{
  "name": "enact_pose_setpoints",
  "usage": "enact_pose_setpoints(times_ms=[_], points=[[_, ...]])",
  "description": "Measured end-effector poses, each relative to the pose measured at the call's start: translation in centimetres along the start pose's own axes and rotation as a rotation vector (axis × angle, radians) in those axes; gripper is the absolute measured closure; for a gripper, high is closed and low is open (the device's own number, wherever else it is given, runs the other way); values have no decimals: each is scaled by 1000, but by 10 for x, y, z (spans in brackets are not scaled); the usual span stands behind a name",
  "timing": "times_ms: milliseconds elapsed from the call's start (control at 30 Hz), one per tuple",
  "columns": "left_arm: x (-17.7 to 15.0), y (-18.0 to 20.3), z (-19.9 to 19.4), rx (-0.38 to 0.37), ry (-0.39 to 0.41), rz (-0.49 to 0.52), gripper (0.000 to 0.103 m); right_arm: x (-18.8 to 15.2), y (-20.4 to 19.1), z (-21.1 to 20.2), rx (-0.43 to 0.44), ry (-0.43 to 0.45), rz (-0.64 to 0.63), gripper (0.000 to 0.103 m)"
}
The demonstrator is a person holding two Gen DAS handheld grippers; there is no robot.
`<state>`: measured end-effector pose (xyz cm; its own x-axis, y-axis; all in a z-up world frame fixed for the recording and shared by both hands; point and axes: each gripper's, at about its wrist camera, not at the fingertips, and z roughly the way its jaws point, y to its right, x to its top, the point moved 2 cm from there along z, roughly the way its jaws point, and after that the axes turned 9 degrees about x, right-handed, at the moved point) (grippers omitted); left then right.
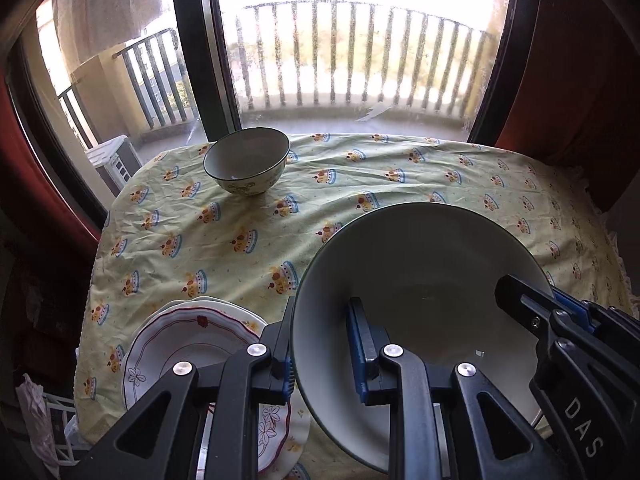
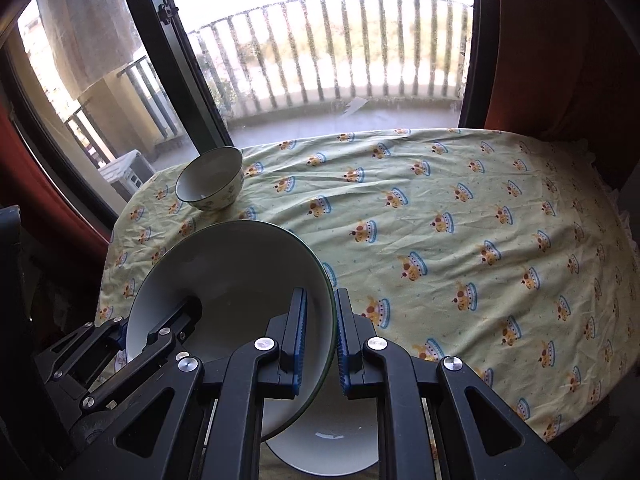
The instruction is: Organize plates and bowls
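A large white bowl with a dark green rim hangs tilted above the table, held by both grippers. My left gripper is shut on its left rim, one pad inside and one outside. My right gripper is shut on the opposite rim of the large bowl. Each gripper shows in the other's view: the right gripper and the left gripper. A small patterned bowl stands upright at the table's far left. A stack of flowered plates lies at the near left, beside the held bowl.
The round table wears a yellow-green cloth with crown prints. A plain white dish lies on it beneath my right gripper. A window with a dark frame and balcony railing stands behind the table. Red curtains hang at both sides.
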<state>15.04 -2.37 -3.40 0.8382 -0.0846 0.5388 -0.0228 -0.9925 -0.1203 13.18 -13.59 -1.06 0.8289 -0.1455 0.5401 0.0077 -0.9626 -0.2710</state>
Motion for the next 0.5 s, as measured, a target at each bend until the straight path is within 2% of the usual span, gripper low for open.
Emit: enact_pose_setpoints(times_ms=[500], points=[[-39,37,15,-33,-79,29,83,-41,43,3,-40,-72,28,87]])
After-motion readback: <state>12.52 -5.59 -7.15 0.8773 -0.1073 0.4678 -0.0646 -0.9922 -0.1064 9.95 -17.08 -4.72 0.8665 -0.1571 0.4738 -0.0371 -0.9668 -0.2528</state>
